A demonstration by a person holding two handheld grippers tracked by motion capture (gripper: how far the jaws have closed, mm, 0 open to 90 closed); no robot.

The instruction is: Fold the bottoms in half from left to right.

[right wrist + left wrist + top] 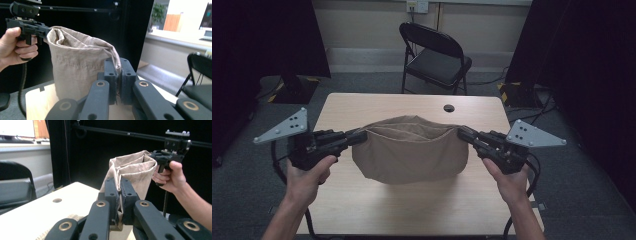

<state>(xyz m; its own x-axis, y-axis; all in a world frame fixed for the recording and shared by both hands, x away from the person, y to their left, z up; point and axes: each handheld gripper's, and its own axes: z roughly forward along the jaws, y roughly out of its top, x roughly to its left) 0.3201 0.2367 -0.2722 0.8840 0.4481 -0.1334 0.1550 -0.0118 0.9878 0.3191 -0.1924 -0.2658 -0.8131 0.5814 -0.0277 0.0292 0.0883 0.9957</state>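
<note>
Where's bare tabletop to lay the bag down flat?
Free: the near strip of the table between the bag and the front edge, and the far strip around the cable hole. Crowded: mid-table, bag stretched between left tool and right tool.

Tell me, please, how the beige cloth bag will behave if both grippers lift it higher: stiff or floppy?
Probably floppy: the cloth bag sags between the left gripper and the right gripper, and its rim wrinkles. It looks light, since the body hangs loosely. The open mouth would likely collapse if one side were released.
</note>
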